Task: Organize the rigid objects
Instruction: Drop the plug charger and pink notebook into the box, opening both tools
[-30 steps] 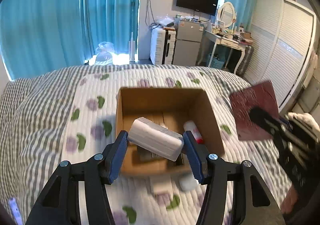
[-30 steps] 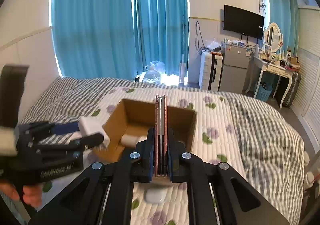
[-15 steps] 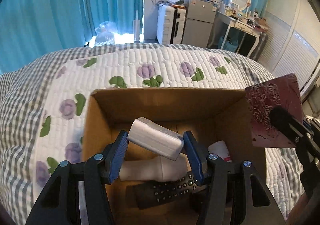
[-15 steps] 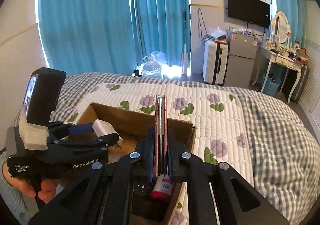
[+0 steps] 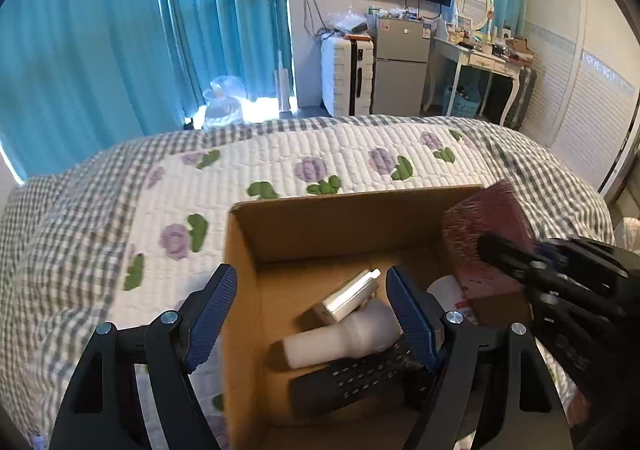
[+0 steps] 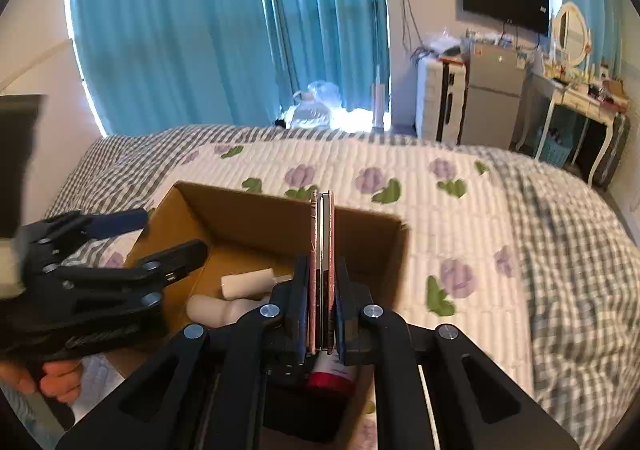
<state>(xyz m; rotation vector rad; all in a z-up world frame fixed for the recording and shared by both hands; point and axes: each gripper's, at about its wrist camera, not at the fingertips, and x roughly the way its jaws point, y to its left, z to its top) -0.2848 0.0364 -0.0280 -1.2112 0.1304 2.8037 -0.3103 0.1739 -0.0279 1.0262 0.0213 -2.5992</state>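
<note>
An open cardboard box (image 5: 352, 195) sits on the bed. My left gripper (image 5: 310, 278) hangs over its left part with its jaws opening and nothing between the blue pads. The white block (image 5: 348, 296) lies free inside, leaning on a white flashlight-shaped object (image 5: 340, 338). A black remote (image 5: 352, 378) and a red-and-white tube (image 5: 448, 288) also lie in the box. My right gripper (image 6: 322, 264) is shut on a thin dark red case (image 6: 322, 234), held on edge above the box's right side (image 6: 384, 215). The left gripper (image 6: 170, 232) shows at the left there.
The box rests on a white quilt with purple flowers (image 5: 312, 153), over a grey checked cover (image 6: 580, 250). Beyond the bed are teal curtains (image 5: 120, 29), a white suitcase (image 5: 346, 73), a small fridge (image 5: 400, 65), a dressing table (image 5: 480, 57) and a wardrobe (image 5: 592, 89).
The left jaws have spread and the white block has dropped from them into the box. Both grippers came closer and lower over the box, the right one still carrying the dark red case.
</note>
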